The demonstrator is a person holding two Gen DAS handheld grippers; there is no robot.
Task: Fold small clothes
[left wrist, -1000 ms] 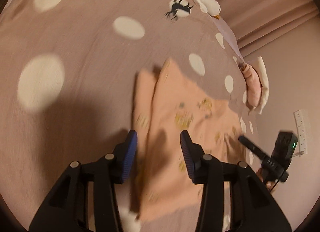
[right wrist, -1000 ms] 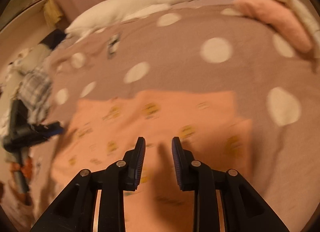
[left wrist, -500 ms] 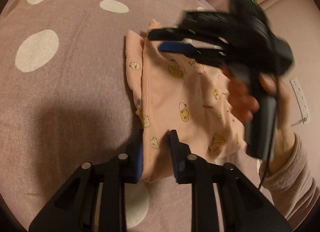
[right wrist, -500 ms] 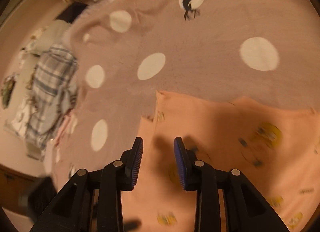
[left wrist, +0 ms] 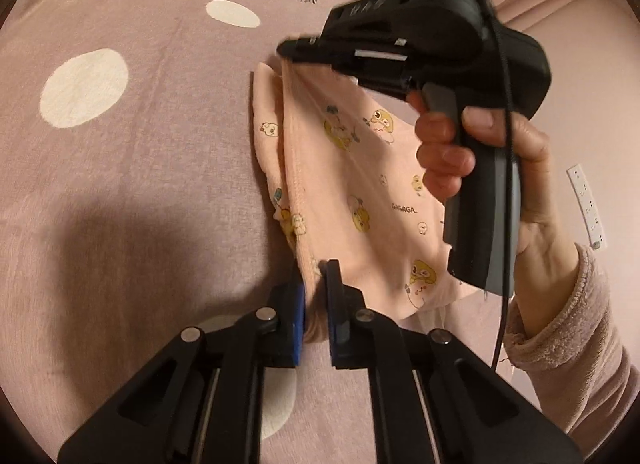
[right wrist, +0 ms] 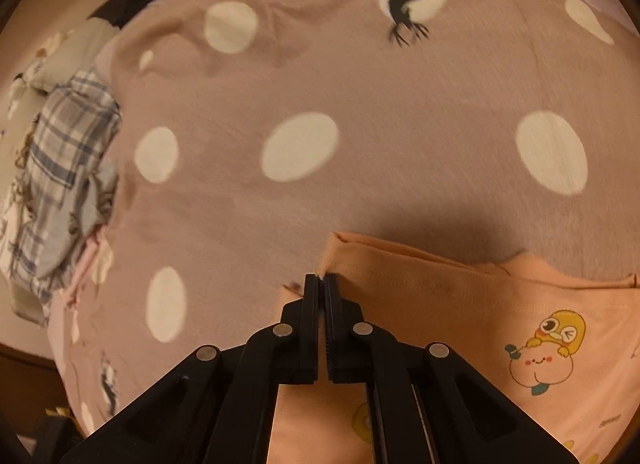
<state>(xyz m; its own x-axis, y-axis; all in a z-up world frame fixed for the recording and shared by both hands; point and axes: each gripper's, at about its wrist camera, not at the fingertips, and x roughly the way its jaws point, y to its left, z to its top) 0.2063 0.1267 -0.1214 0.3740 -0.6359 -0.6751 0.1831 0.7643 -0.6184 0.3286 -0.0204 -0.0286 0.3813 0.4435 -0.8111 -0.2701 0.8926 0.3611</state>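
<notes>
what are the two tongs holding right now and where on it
Both grip the peach printed garment: the left tongs pinch its near hem corner, the right tongs its far corner along the same edge.

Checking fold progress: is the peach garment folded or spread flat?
Partly folded: the peach garment shows doubled layers along its edge, both tools pinching corners.

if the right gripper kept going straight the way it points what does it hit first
Probably the polka-dot blanket. The right gripper, shut on a corner of the peach garment, points past that edge toward bare blanket; depth is unclear, though nothing else seems in line.
</notes>
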